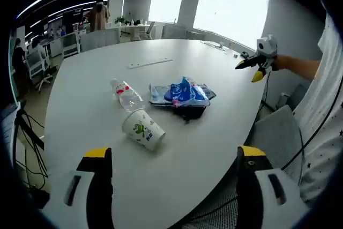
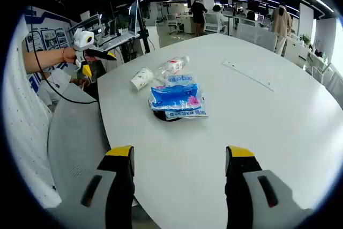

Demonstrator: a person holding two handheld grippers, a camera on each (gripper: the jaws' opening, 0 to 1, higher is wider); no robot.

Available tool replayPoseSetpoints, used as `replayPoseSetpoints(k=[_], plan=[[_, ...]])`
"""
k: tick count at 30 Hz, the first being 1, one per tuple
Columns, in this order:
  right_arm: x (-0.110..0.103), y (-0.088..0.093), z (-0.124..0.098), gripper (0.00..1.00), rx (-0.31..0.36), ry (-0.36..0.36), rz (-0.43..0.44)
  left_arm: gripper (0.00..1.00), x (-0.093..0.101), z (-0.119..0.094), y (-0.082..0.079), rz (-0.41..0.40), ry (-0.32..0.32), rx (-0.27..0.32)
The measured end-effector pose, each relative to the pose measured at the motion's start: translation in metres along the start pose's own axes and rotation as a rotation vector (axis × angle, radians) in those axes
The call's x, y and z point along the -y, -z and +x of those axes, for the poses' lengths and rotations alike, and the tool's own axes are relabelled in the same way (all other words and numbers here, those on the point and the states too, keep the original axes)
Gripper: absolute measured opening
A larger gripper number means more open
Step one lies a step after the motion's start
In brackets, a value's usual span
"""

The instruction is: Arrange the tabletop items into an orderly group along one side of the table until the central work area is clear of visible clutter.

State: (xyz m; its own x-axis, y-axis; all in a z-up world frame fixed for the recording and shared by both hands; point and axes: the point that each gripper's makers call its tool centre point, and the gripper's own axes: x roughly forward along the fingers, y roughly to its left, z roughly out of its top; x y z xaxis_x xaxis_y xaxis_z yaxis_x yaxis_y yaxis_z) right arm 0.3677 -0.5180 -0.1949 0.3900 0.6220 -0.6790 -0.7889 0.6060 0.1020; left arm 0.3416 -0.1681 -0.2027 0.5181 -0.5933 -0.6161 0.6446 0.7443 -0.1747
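While you're hovering both tools off the table edge, neither is gripping anything. Left gripper (image 1: 174, 172) is sitting w/ jaws spread wide, nothing between them; right gripper (image 2: 179, 172) is doing the same. Each is also showing up in the other's cam, held up in the air at the side: right one at the right of the left gripper view, left one at the top left of the right gripper view.

Working outward from the left tongs: paper cup (image 1: 143, 128) is lying on its side straight ahead, nearest item, long axis running diagonal, open mouth pointing away toward the bottle. Plastic bottle (image 1: 126, 94) is lying just behind it, touching or nearly so, can't tell. Blue snack packets (image 1: 179, 94) are sitting to the right of those, stacked on something dark I can't ID.

From the right tongs the packets (image 2: 176, 97) are coming first, cup (image 2: 142, 78) and bottle (image 2: 172, 66) beyond and left.

Flat ruler-like strip (image 2: 247, 74) is lying well apart, farther across the table (image 2: 278, 132).

My read: left is nearer the cup, right nearer the packets. Nothing grouped yet, clutter is sitting near your edge already, so it's mostly tidying into a row.
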Motion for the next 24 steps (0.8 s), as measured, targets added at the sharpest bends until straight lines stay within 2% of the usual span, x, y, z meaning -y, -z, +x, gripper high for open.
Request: replayPoseSetpoints(k=[24], plan=[[-0.0004, -0.0005, -0.0018, 0.68, -0.003, -0.003, -0.007, 1.00, 0.0037, 0.0008, -0.0017, 0.000, 0.004, 0.008]])
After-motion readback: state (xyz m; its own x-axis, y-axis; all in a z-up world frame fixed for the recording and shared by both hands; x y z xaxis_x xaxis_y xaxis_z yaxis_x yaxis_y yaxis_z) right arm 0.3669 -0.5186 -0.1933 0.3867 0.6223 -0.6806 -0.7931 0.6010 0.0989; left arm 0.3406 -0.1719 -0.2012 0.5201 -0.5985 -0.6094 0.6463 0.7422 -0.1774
